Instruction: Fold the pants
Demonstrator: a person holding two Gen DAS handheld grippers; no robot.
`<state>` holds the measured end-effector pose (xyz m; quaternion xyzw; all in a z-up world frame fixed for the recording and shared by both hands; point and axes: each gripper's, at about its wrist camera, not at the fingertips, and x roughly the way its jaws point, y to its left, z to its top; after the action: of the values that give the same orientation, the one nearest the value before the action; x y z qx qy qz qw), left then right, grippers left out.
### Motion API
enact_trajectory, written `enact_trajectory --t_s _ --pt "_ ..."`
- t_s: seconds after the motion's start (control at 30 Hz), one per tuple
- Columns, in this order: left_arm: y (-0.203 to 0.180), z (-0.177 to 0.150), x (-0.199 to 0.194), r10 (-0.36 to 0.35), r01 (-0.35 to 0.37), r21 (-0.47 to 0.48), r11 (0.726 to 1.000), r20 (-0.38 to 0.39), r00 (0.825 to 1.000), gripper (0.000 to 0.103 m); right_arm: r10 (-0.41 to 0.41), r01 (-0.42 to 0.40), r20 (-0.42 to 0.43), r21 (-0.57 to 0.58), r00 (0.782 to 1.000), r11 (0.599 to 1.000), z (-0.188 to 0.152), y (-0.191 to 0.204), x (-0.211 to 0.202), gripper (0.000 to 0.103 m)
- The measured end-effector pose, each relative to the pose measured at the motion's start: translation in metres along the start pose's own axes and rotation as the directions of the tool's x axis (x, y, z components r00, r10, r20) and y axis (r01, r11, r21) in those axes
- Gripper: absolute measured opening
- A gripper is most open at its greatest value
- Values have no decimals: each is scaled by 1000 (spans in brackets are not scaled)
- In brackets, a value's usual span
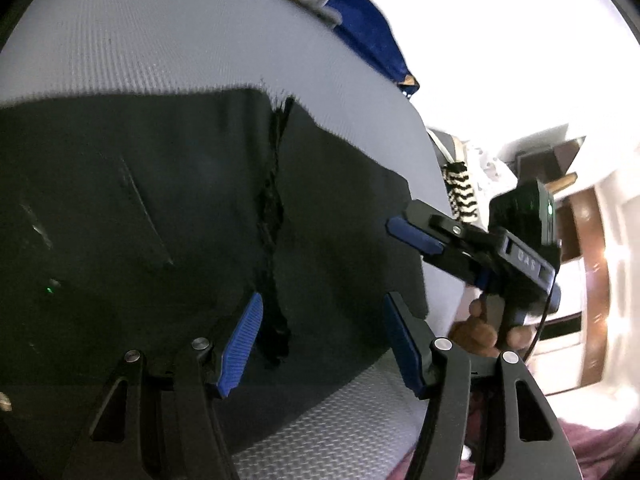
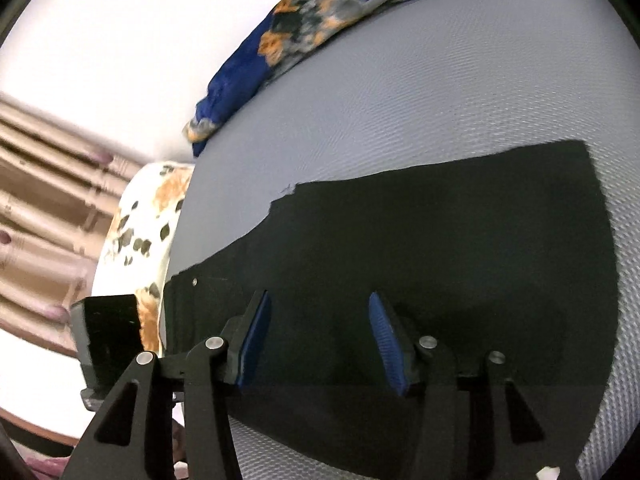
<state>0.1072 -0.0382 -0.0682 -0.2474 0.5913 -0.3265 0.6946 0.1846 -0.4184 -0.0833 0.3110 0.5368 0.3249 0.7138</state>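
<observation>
Black pants (image 1: 160,220) lie flat on a grey textured mat (image 1: 140,40). In the left wrist view a frayed seam or gap (image 1: 274,216) runs down the cloth. My left gripper (image 1: 320,340) is open and empty, hovering over the pants' near edge. The right gripper (image 1: 416,236) shows at the pants' right edge in that view, held by a hand; its jaws look nearly together. In the right wrist view my right gripper (image 2: 318,340) is open and empty above the pants (image 2: 440,272). The left gripper's body (image 2: 108,336) sits at the far left.
A blue floral cloth (image 2: 288,40) lies along the mat's far edge (image 2: 400,100). A white floral cushion (image 2: 140,232) sits beside the mat. A black-and-white zigzag item (image 1: 460,188) and wooden furniture (image 1: 580,216) stand beyond the mat's right side.
</observation>
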Motion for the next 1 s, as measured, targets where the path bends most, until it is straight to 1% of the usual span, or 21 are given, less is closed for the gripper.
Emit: enact_trajectory --t_s 0.03,0.1,0.23,0.37,0.47,0.5,0.53,0.57,0.6,0.63,0.7,0.77,0.87,0.93,1.0 --pt "4 2 4 -17 16 -33 999 -12 1000 62 4 -4 13 13 1000 1000 -1 -4 -4 49" --pt "8 4 9 -18 16 -61 998 -21 1000 62 20 -21 38 41 999 999 -2 -10 -8 49" --pt "12 0 21 8 -11 -78 997 -46 999 62 46 -54 88 92 995 994 -3 -23 -16 50" --pt "9 -2 30 -9 5 -77 997 -58 998 58 50 -65 119 122 992 990 -2 -33 -21 50" --pt "6 -3 39 -23 16 -84 996 -86 996 52 54 -71 124 134 991 988 -2 -38 -22 50" --pt "3 -4 41 -15 8 -80 997 -84 996 43 58 -74 125 134 990 988 -3 -39 -22 50" --pt "2 -3 43 -8 1 -75 997 -83 996 37 58 -75 125 136 990 988 -3 -39 -22 50" --pt "1 -4 44 -7 1 -72 997 -87 996 25 59 -76 123 138 991 988 -3 -39 -21 50" --pt "1 -3 45 -11 4 -76 997 -88 996 19 62 -78 120 137 991 988 -4 -40 -22 50" --pt "1 -4 46 -22 14 -90 996 -84 996 19 62 -78 117 136 991 988 -4 -40 -21 51" --pt "-1 -3 47 -17 9 -93 996 -79 997 16 61 -77 111 144 992 986 -4 -41 -19 51" --pt "-9 -3 45 10 -14 -54 998 -67 998 13 61 -76 103 150 993 986 -4 -42 -16 51" --pt "-22 -8 36 27 -27 -6 1000 -37 999 11 29 -40 87 133 996 990 -6 -40 -12 51" --pt "-26 -11 29 22 -22 2 1000 -17 1000 11 14 -23 82 117 997 993 -8 -37 -12 51" --pt "-25 -17 21 15 -15 -9 1000 -5 1000 10 0 -8 79 101 997 995 -9 -33 -13 51"
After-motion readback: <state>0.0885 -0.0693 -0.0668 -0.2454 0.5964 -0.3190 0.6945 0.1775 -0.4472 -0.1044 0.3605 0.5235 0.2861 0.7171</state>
